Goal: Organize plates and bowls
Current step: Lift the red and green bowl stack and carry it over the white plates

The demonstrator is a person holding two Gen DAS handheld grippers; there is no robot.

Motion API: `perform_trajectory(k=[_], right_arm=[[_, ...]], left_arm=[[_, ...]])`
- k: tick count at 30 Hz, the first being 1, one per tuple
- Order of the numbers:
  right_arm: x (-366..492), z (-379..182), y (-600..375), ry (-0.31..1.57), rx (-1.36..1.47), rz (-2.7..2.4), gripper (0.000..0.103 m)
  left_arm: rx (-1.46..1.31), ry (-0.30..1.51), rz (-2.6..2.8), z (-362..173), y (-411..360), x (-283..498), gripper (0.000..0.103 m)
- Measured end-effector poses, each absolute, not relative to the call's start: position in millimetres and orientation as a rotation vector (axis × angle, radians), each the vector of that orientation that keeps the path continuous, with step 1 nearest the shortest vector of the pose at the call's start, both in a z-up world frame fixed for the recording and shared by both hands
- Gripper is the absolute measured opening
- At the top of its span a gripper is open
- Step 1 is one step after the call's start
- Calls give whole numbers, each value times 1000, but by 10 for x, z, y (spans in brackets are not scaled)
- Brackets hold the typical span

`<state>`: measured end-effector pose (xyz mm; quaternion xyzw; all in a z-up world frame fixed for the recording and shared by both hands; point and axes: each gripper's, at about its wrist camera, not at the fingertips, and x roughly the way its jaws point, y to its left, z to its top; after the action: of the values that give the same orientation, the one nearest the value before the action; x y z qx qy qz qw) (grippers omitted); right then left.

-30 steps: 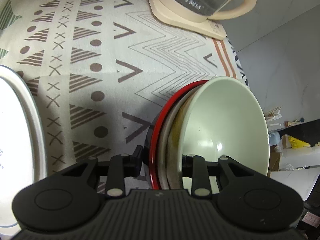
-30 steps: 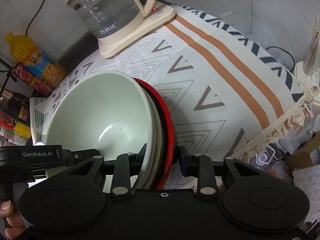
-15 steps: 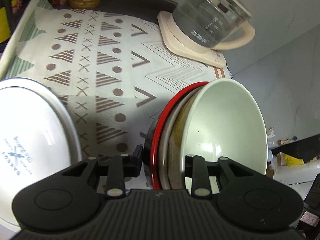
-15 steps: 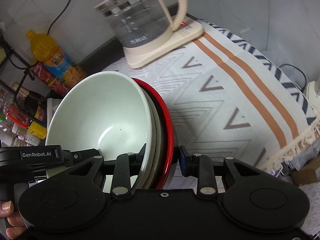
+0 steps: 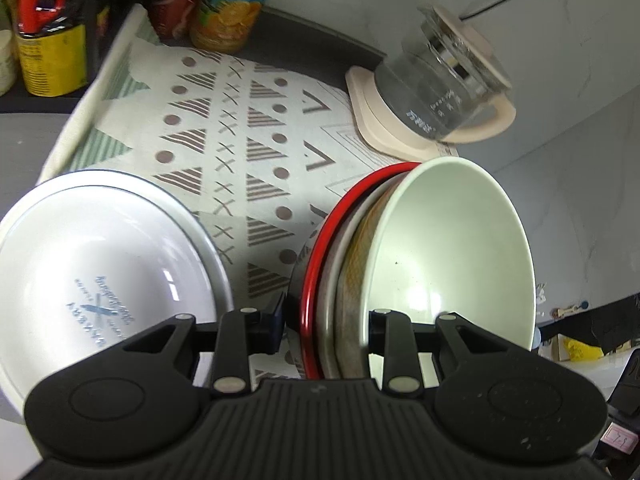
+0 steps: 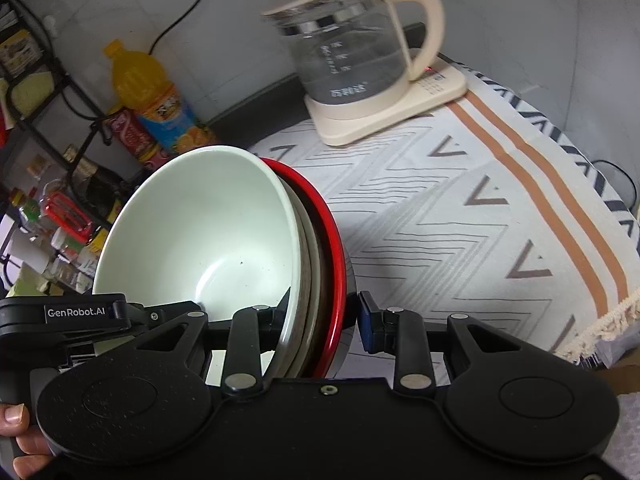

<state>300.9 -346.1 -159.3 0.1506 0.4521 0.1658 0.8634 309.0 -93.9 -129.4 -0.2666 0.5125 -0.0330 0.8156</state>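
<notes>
A nested stack of bowls hangs tilted above the patterned cloth: a pale green bowl point(image 5: 452, 248) innermost, a beige one behind it, and a red-rimmed bowl point(image 5: 320, 264) outermost. My left gripper point(image 5: 326, 322) is shut on the stack's rim from one side. My right gripper point(image 6: 322, 314) is shut on the opposite rim; there the pale green bowl point(image 6: 200, 232) faces the camera and the red-rimmed bowl point(image 6: 334, 248) lies behind it. The other gripper's black body point(image 6: 76, 314) shows at lower left in the right wrist view. A white plate point(image 5: 96, 264) with blue print lies on the cloth to the left.
A glass kettle point(image 6: 356, 60) stands on its cream base point(image 6: 384, 116) at the far end of the patterned cloth point(image 6: 480, 220). An orange drink bottle point(image 6: 148, 96), cans point(image 5: 228, 4) and a rack of jars point(image 6: 60, 216) line the back edge. A fingertip point(image 6: 12, 416) shows at lower left.
Both grippers have lifted the bowl stack higher above the cloth. The white plate, the kettle and the bottles at the back have come further into view.
</notes>
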Motion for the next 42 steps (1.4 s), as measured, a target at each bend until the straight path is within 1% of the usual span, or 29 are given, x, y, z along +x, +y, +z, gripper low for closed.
perform_trajectory(k=[13, 27, 33, 42], right_arm=[[2906, -1380, -3112, 908, 285, 413, 30], [2812, -1232, -2675, 892, 238, 502, 30], [2814, -1192, -2455, 893, 208, 557, 30], [2806, -1274, -2133, 931, 166, 632, 30]], left_arm=[[-600, 1034, -29, -1060, -589, 2858, 29], [-632, 979, 62, -936, -177, 2543, 29], [-664, 960, 116, -930, 33, 2421, 29], [-694, 956, 201, -1015, 286, 2245, 29]])
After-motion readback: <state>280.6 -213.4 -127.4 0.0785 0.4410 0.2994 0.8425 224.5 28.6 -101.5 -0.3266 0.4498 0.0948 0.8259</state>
